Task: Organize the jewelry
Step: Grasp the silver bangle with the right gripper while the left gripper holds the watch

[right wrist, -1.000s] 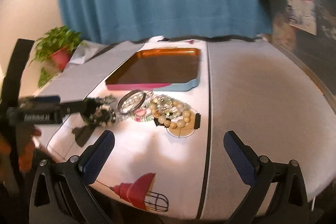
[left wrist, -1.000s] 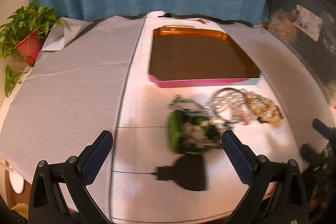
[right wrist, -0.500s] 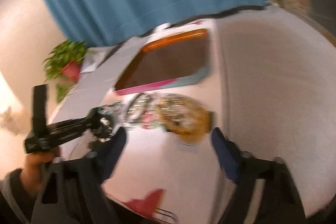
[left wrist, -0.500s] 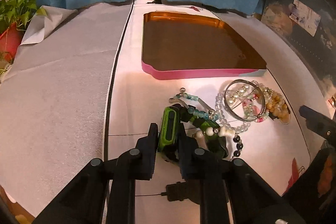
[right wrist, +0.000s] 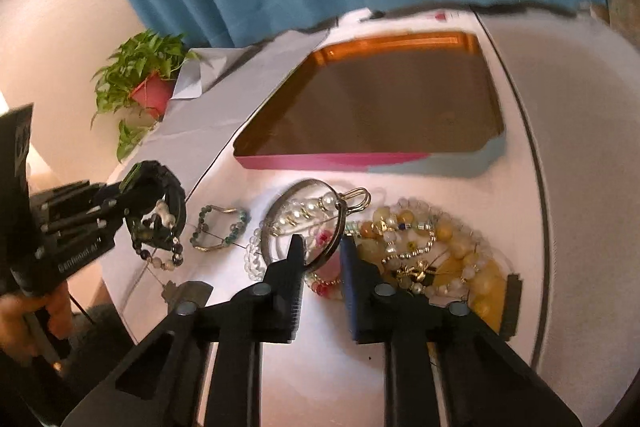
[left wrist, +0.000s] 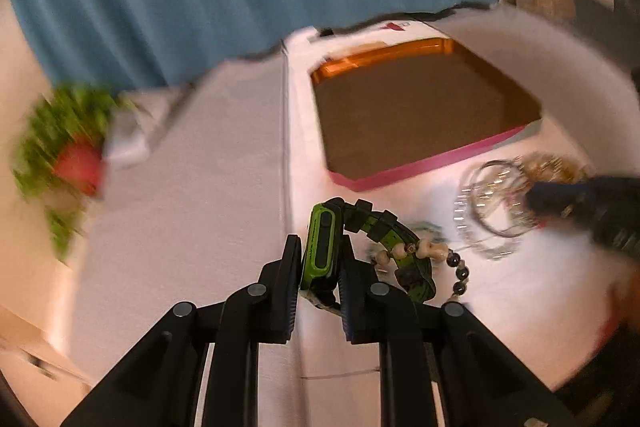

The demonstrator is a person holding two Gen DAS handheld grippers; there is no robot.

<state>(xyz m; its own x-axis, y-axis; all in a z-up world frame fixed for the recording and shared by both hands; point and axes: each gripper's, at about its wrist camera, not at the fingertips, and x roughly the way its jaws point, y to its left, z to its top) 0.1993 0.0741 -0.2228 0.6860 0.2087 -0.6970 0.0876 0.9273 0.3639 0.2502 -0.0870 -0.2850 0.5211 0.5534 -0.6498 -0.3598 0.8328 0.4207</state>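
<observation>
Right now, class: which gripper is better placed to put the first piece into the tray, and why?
Left. The left gripper already clamps the green watch, lifted beside the tray; the right gripper only straddles the silver bangle.

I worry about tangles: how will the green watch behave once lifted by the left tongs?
The green watch probably stays firm in the left tongs, its case looking rigid. Its strap curls loosely, so it may swing. A beaded bracelet drapes over it and will likely come along.

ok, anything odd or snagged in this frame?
Yes. The left gripper is shut on the green watch, lifted off the table, and a beaded bracelet hangs tangled on its strap. The rest of the jewelry sits in one overlapping heap in front of the tray, which holds nothing.
</observation>
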